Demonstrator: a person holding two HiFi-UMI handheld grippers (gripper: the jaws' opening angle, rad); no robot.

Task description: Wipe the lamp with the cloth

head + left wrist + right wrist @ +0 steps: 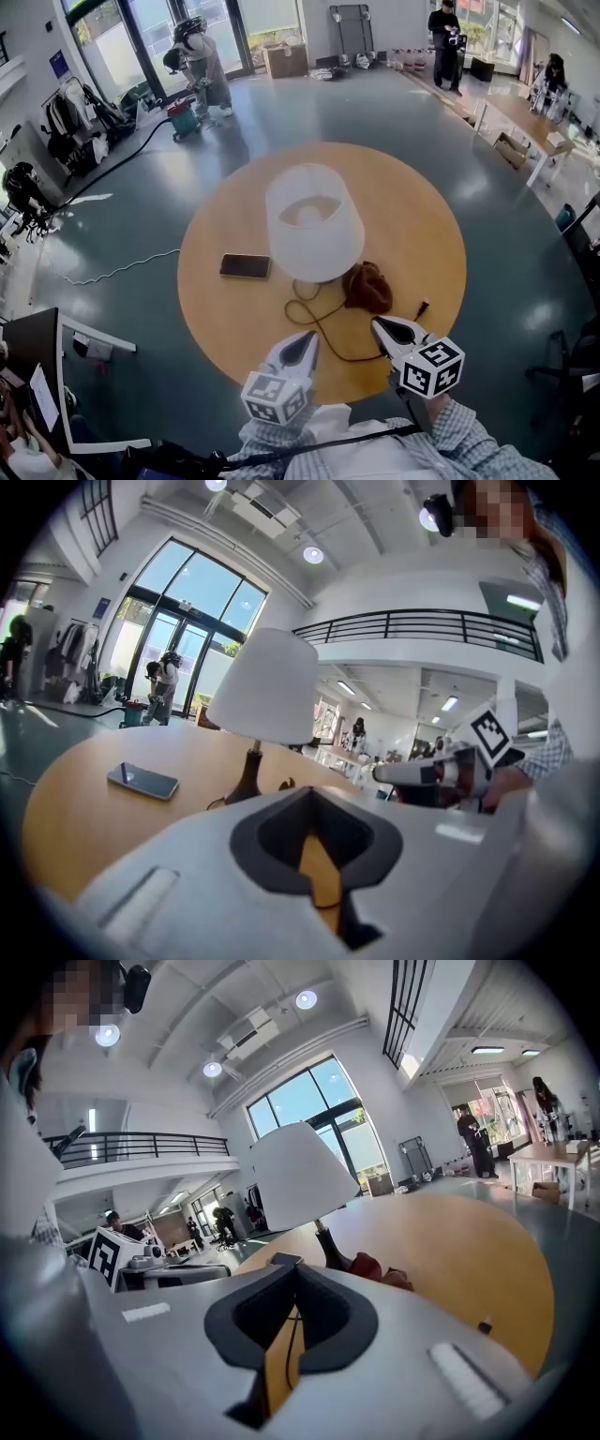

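Picking up the cloth [367,287] looks to be the step in hand, since neither gripper holds anything. The left gripper [302,345] and the right gripper [379,326] hover over the near edge of the round table [422,216], each with its jaws pressed together and nothing between them. The lamp [314,223] stands upright near the table's middle, its white shade hiding most of the base from above. The cloth, a crumpled reddish-brown heap, lies just right of the base, touching it or nearly so. A phone [245,266] lies flat to the lamp's left, and the lamp's cord [323,330] loops across the wood between the base and the grippers.

The right gripper is the nearer one, so it should take the cloth. It needs to open its jaws wide before coming down on the heap, and bite a raised fold rather than scrape the tabletop. Approaching from the right keeps it clear of the cord, so the lamp is not tugged. The left gripper could steady the stem — the shade looks light and easy to tip.
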